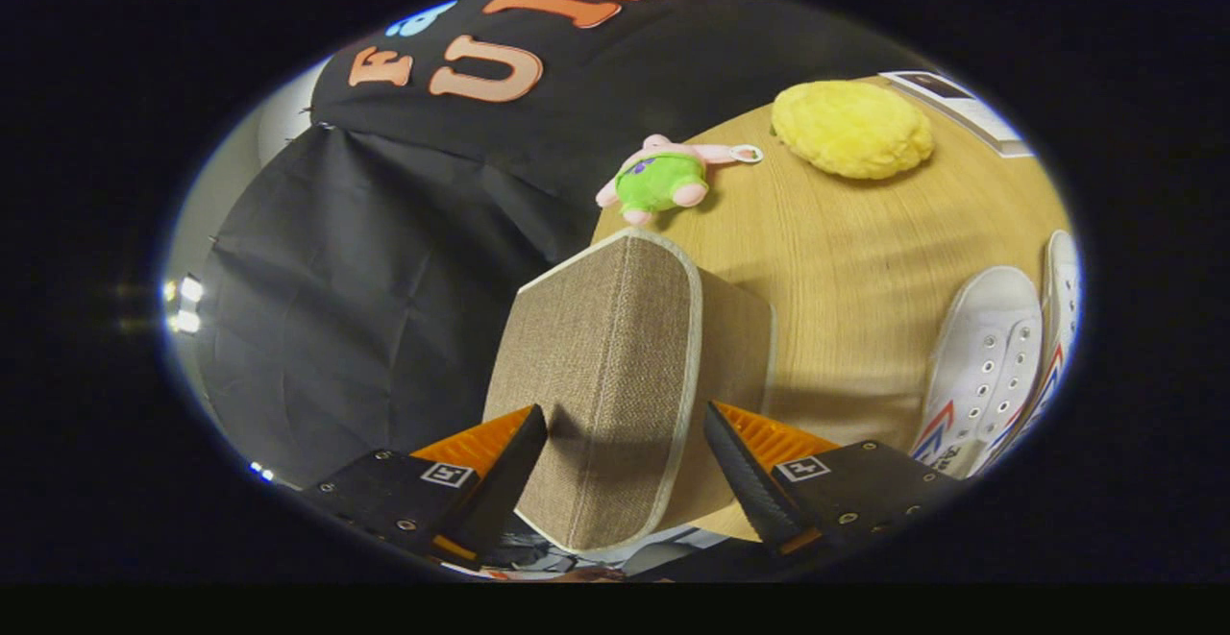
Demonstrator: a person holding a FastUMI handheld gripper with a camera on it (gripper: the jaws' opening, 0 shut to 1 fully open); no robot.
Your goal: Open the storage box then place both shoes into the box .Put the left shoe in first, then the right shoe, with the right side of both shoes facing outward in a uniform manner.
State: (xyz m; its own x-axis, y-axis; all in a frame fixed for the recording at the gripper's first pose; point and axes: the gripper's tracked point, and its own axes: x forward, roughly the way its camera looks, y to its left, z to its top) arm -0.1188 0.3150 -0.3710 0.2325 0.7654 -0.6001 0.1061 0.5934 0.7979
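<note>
Our tool [625, 452] stands released, fingers either side of the storage box lid [601, 376]; two white shoes [990, 366] lie on the counter [846, 251]

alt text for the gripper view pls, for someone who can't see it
The gripper is open, its two fingers either side of a beige fabric storage box with pale trim, not pressing on it. The box stands at the edge of a round wooden table. Beyond it lie a pink and green plush toy and a yellow cushion, with two white shoes off to the right.
</note>
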